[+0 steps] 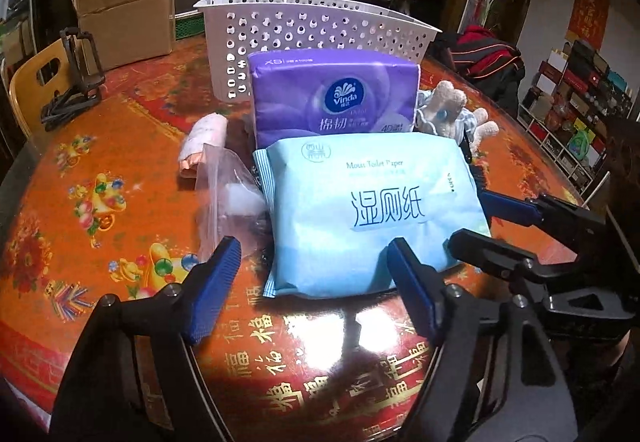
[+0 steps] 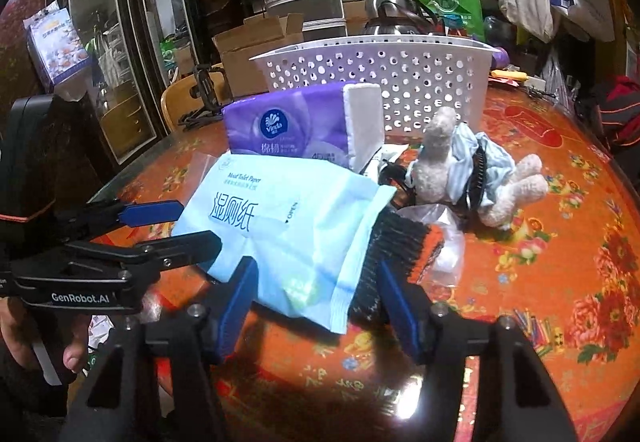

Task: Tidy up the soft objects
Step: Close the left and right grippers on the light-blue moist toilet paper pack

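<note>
A round desk [image 1: 120, 170] with a glossy orange and red festive cover holds a cluster of soft things in front of a white perforated basket [image 1: 304, 30]. Nearest the cameras lies a pale blue wet-wipe pack [image 1: 372, 210], flat on the desk. Behind it, touching it, stands a purple Vinda tissue pack [image 1: 336, 98], which leans against the basket. To the left of the packs sit a small pink roll [image 1: 204, 142] and a clear plastic bag [image 1: 228, 194]. To the right lies a pale plush toy [image 2: 460, 162] dressed in light blue cloth, and a dark knitted item with an orange edge [image 2: 400, 246] pokes out from under the wipe pack.

The left claw [image 1: 312, 282] is released, its blue pads spread wide at the near edge of the wipe pack, holding nothing. The right claw [image 2: 316, 294] is also released, its pads either side of the pack's near corner, apart from it.
</note>
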A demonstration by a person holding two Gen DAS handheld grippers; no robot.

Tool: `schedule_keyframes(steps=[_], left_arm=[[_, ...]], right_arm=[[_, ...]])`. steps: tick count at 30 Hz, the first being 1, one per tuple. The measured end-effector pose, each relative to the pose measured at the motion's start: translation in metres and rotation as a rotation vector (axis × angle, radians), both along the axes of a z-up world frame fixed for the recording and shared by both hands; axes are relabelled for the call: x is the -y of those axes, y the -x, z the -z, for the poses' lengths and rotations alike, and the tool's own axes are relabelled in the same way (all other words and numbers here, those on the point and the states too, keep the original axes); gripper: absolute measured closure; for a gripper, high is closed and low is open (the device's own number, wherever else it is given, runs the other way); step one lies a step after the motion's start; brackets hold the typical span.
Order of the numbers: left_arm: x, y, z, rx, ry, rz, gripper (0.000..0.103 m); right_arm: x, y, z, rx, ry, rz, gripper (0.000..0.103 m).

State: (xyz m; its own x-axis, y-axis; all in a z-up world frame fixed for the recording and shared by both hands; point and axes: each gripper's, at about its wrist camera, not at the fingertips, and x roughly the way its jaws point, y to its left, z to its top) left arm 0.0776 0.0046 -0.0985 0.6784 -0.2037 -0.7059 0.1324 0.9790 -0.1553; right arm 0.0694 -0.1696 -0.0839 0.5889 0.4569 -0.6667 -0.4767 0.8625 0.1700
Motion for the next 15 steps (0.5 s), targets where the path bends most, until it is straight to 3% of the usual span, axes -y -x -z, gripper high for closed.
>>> schedule_keyframes(steps=[2, 3, 12, 15], left_arm=[[0.001, -0.0005, 0.0, -0.001, 0.01, 0.006, 0.052], [0.0006, 0.0002, -0.0013, 0.002, 0.02, 0.009, 0.056], [0.0014, 0.0014, -0.0028, -0.01, 0.022, 0.035, 0.059], [0.0091, 0.002, -0.0021, -0.011, -0.03, 0.061, 0.059]], right_arm=[[-0.0005, 0.0, -0.0001, -0.011, -0.012, -0.011, 0.053], [-0.0011, 0.0004, 0.0, -0.011, -0.008, -0.011, 0.053], [-0.0054, 0.0002, 0.0014, -0.007, -0.001, -0.028, 0.057], [-0.0077, -0.0007, 0.0022, -0.011, 0.001, -0.036, 0.059]])
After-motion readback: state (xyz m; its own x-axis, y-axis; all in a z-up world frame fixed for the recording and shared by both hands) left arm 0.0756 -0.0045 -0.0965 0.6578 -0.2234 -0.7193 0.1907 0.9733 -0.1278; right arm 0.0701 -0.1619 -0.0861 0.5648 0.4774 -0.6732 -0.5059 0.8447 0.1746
